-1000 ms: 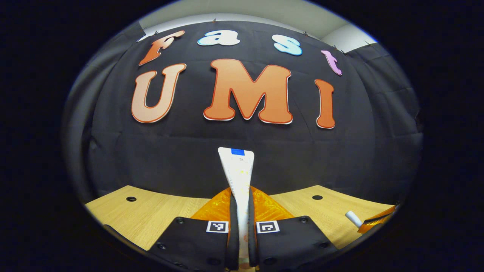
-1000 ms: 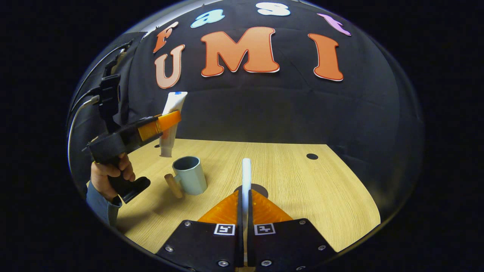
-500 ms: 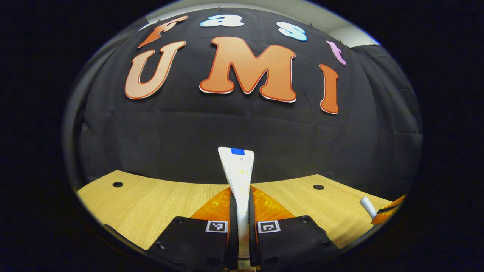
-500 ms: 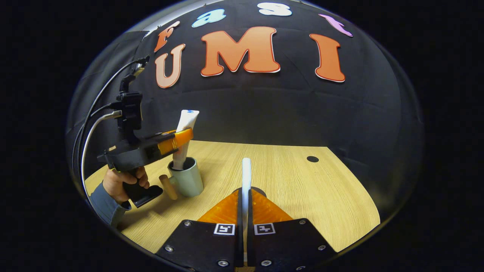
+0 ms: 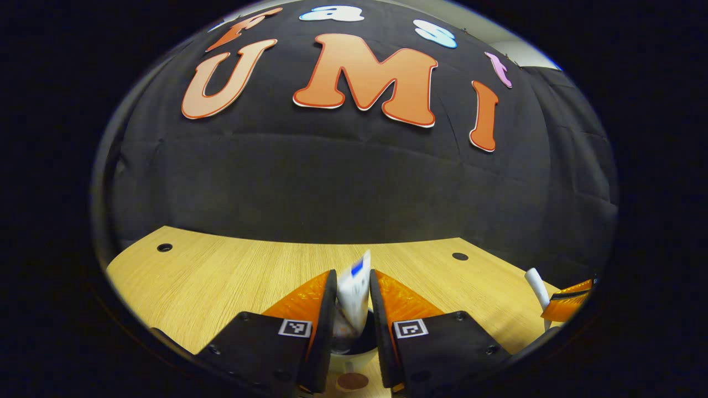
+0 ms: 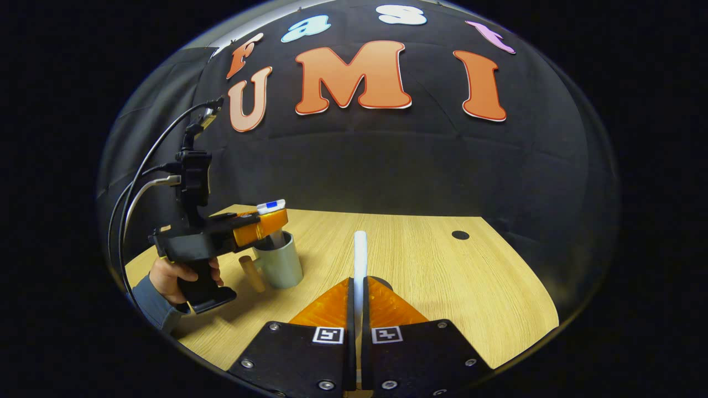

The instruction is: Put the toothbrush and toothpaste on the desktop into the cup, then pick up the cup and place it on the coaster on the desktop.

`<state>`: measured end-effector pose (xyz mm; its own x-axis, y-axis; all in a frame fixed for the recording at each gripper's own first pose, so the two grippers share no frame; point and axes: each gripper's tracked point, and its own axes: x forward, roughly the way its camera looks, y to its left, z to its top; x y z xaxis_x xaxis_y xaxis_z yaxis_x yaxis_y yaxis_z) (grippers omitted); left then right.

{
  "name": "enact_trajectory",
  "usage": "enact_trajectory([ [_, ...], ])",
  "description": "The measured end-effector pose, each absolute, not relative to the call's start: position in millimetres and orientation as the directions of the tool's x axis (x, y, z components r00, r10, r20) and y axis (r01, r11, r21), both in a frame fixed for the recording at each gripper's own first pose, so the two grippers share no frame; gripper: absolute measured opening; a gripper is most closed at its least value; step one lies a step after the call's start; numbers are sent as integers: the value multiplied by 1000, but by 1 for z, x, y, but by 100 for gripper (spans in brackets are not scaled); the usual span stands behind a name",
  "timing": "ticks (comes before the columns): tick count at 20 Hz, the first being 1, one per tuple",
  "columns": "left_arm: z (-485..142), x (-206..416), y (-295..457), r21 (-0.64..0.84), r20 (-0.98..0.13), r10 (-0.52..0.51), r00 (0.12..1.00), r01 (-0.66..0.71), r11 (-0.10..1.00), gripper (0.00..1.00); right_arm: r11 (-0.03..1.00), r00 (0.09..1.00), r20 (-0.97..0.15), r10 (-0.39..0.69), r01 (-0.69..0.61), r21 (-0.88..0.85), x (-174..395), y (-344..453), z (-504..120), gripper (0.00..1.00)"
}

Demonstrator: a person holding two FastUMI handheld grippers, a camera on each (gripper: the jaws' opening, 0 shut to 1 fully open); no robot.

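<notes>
Toothpaste (image 5: 354, 293) is now seen standing in the cup (image 6: 281, 265), lower than half a second ago, when it was pinched above the rim. The left gripper (image 5: 352, 296) has been spread apart around the tube (its fingers no longer press on it). The toothbrush (image 6: 360, 265) is still clamped upright between the closed fingers of the right gripper (image 6: 358, 296), above the wooden desktop (image 6: 470, 282), with the dark coaster (image 6: 381, 281) just behind.
</notes>
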<state>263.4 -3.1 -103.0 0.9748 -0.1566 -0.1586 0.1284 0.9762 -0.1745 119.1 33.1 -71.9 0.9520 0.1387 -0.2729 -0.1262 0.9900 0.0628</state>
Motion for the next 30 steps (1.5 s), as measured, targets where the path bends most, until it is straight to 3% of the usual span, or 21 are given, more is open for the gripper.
enact_trajectory([
  [2, -94, 249, 4, -184, -152, -158, 976, 129, 974, 44, 988, 957, -248, 153, -139, 75, 122, 42, -65, 4],
  [5, -86, 227, 16, -171, -140, -149, 979, 124, 977, 74, 983, 963, -203, 178, -163, 86, 128, 57, -51, 4],
  [8, -74, 207, 28, -117, -113, -143, 983, 130, 985, 85, 980, 975, -115, 188, -179, 84, 138, 72, -24, 4],
  [9, -74, 201, 31, -89, -109, -139, 984, 130, 988, 96, 980, 979, -76, 191, -185, 77, 143, 76, -12, 4],
  [10, -72, 195, 35, -63, -107, -132, 985, 126, 990, 100, 978, 979, -42, 198, -195, 73, 147, 82, -3, 4],
  [22, -95, 160, 79, -29, -133, -91, 987, 87, 996, 100, 940, 872, 382, 308, -340, 18, 180, 164, 102, 4],
  [24, -98, 159, 88, -32, -135, -80, 988, 76, 997, 100, 932, 860, 398, 319, -361, 34, 190, 174, 101, 8],
  [25, -100, 157, 92, -33, -138, -73, 988, 69, 997, 100, 926, 859, 397, 323, -373, 53, 193, 179, 98, 4],
  [30, -104, 155, 105, -39, -158, -43, 986, 37, 999, 100, 893, 852, 372, 369, -436, 111, 212, 196, 69, 4],
])
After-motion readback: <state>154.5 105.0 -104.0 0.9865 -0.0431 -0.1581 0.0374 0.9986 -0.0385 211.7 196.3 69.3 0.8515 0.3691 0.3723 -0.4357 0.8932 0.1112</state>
